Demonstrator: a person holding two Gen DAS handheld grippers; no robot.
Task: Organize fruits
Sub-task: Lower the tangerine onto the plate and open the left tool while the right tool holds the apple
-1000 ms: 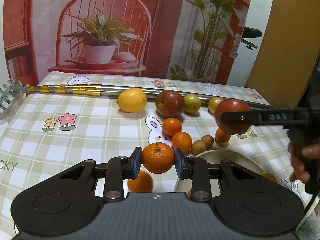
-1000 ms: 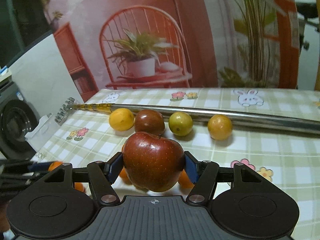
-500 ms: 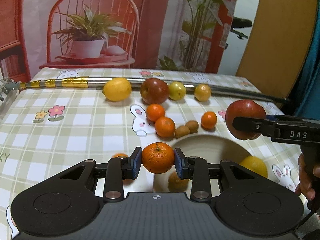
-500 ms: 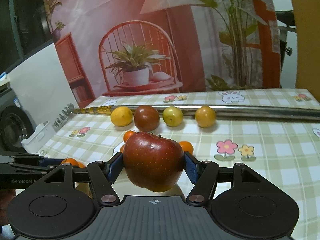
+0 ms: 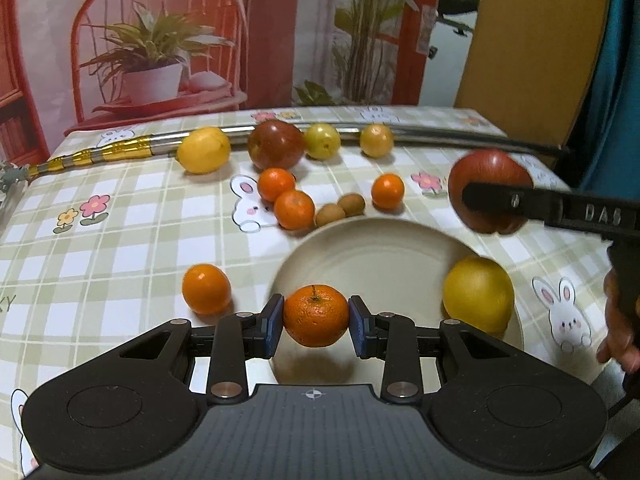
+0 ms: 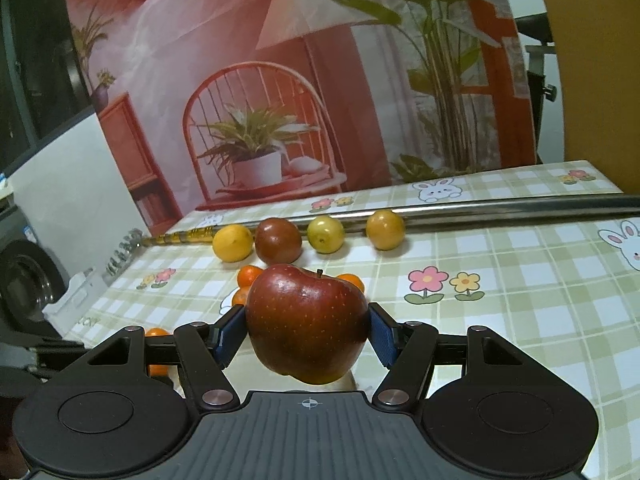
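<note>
we hold a mandarin [image 5: 315, 315] tight in our left gripper [image 5: 315, 326] over the 6 o'clock edge of the plate [image 5: 372, 248], and our right gripper [image 6: 307, 330] squeezes a red apple [image 6: 306, 326] near 2 o'clock, so both can drop in beside the yellow fruit [image 5: 478, 294].

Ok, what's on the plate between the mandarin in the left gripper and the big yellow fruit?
Nothing: in the left wrist view, bare plate separates the mandarin from the yellow fruit on its right rim.
</note>
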